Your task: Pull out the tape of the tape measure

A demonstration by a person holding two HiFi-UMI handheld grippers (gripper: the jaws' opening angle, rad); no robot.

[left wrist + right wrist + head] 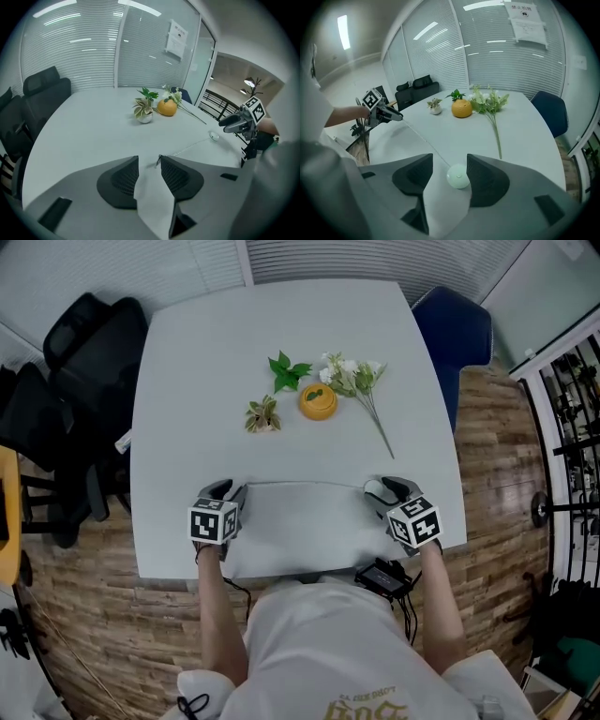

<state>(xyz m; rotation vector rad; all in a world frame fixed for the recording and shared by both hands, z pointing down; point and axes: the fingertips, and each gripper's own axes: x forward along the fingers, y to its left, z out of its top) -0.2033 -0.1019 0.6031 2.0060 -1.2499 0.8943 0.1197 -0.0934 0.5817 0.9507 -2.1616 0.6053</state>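
Both grippers hang over the near edge of the white table (pixel 187 352), well apart, with the tape (pixel 300 483) stretched in a thin line between them. The left gripper (pixel 150 161) has its jaws apart; the tape's end tab (pixel 158 162) sits just at the inner tip of one jaw and the pads do not press on it. The right gripper (pixel 450 158) also has its jaws wide apart; the small round white tape measure case (pixel 458 176) lies on the table between them, close to one jaw, not clamped. The task looks near done, with the tape pulled out. Risk: with neither end pinched, a spring-loaded tape could snap back into the case, whipping the tab across the table or dragging the light case sideways. A jaw brushing the case could also knock it toward the table edge. The orange ornament (pixel 318 400), small potted plant (pixel 263 415) and flower sprig (pixel 361 381) sit farther back, likely out of the way.
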